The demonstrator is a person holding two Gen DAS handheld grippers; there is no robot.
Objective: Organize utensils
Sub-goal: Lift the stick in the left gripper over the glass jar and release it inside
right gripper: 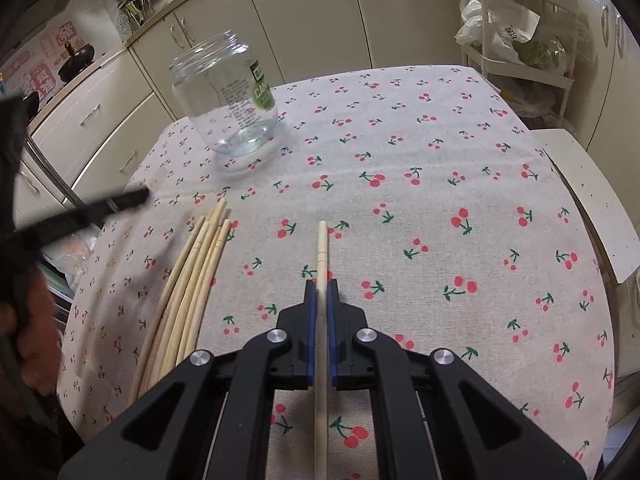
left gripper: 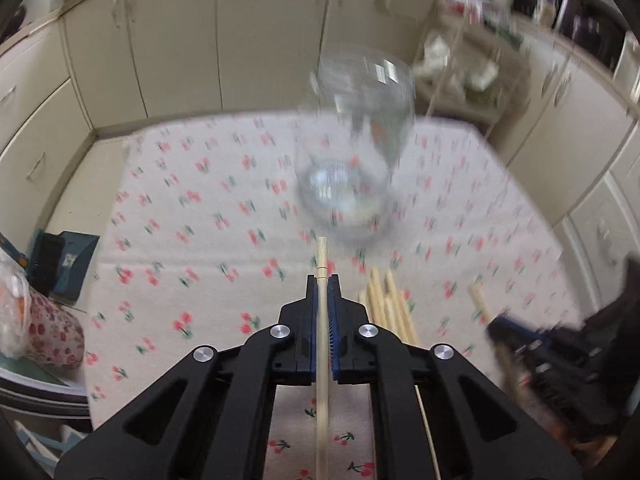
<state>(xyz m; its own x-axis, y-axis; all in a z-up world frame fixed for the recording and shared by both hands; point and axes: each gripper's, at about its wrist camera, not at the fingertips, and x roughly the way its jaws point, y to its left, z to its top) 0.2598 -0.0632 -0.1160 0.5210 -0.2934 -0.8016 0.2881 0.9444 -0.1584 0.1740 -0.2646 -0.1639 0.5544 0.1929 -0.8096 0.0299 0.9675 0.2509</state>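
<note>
- Two chopsticks are in my grips, one per gripper. My left gripper [left gripper: 322, 278] has its jaws pinched on the left chopstick [left gripper: 322, 256], whose long axis runs along the fingers, tip aimed at the glass jar [left gripper: 356, 160].
- My right gripper [right gripper: 321, 284] has its jaws pressed onto the right chopstick [right gripper: 321, 248], which also lies lengthwise between the fingers, its tip pointing past the jar's right side.
- The loose chopsticks [right gripper: 196, 268] lie bundled on the cherry tablecloth [right gripper: 440, 200], nearer me than the jar, blunt ends angled toward it.
- The jar stands upright and open-mouthed.
</note>
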